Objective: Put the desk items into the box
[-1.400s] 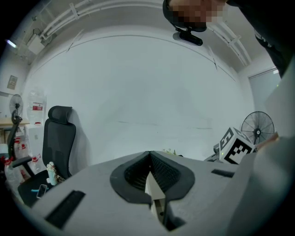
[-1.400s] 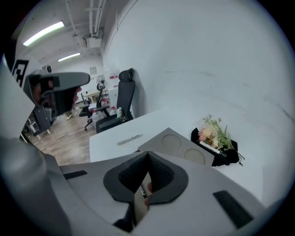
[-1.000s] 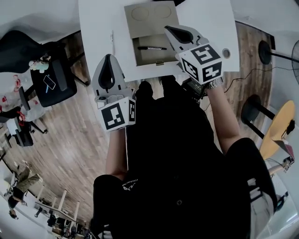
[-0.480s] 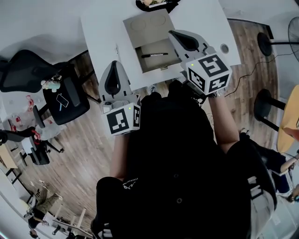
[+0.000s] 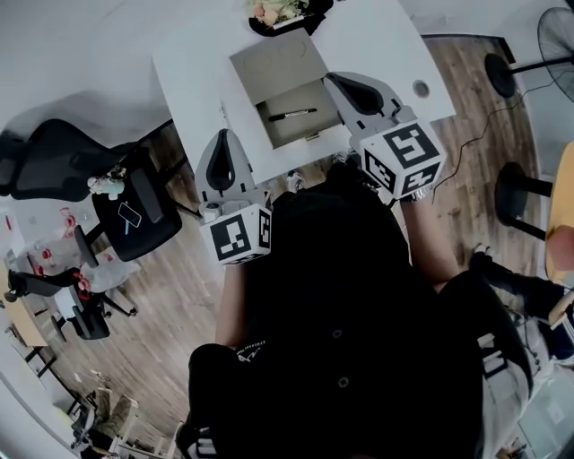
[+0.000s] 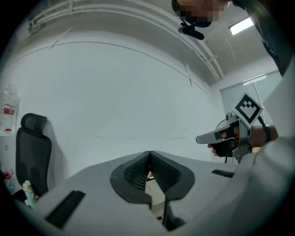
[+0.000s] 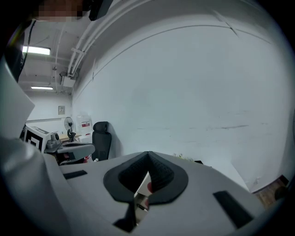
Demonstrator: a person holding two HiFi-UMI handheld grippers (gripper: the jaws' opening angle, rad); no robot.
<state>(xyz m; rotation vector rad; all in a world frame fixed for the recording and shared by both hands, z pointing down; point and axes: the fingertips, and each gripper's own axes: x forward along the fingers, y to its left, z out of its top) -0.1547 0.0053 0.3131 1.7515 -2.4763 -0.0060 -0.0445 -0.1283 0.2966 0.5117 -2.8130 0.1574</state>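
pen (image 5: 291, 115) already inside the box (image 5: 316, 97), long axis running left-right | right gripper (image 5: 332, 79) just right of the box, clenched on nothing, we'd call it nearer | left gripper (image 5: 221, 136) near-left of the box, also clamped empty | flower dish (image 5: 282, 11) behind the box, nothing blocking

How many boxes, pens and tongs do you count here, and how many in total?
box: 1
pen: 1, in the box
tongs: 2, left tongs and right tongs, both shut
total: 4
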